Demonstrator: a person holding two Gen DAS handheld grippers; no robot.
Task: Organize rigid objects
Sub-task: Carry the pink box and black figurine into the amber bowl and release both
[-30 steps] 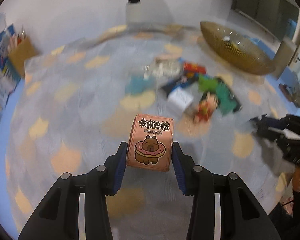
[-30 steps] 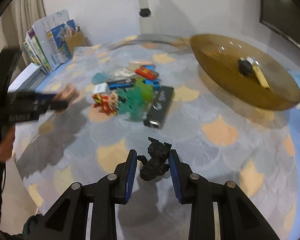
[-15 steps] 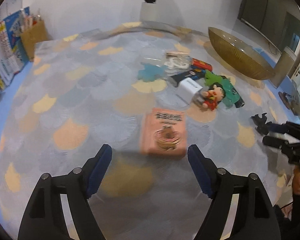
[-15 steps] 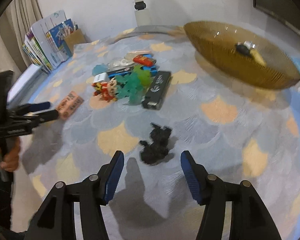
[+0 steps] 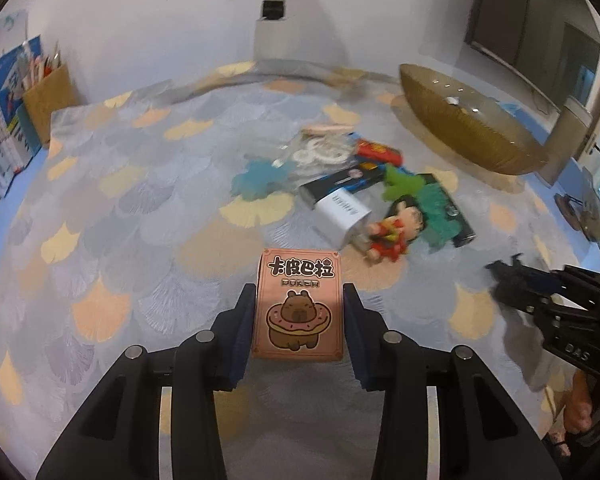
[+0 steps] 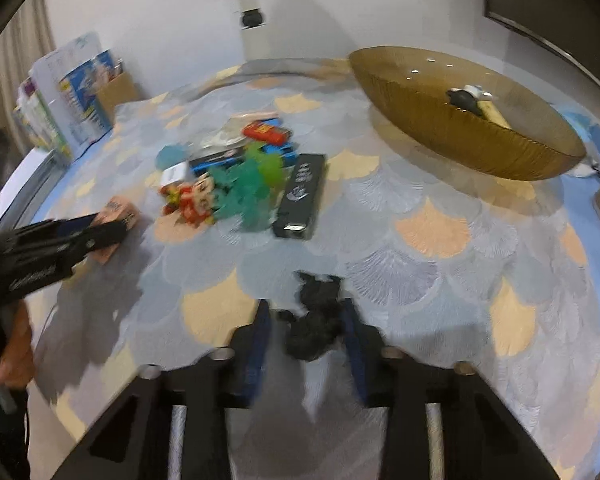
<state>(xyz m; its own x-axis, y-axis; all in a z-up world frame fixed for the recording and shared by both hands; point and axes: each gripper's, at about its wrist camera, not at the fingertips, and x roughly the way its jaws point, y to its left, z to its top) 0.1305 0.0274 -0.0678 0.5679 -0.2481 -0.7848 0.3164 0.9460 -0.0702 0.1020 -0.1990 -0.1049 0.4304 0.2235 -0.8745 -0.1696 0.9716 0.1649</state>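
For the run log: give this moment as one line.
left gripper: closing on pink poker card box | right gripper: closing on black figurine | both on patterned cloth

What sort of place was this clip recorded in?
Probably a room in a home, at a table covered with a scallop-patterned cloth. Toys and small boxes lie heaped on it beside a wide amber bowl, and books stand against the white wall.
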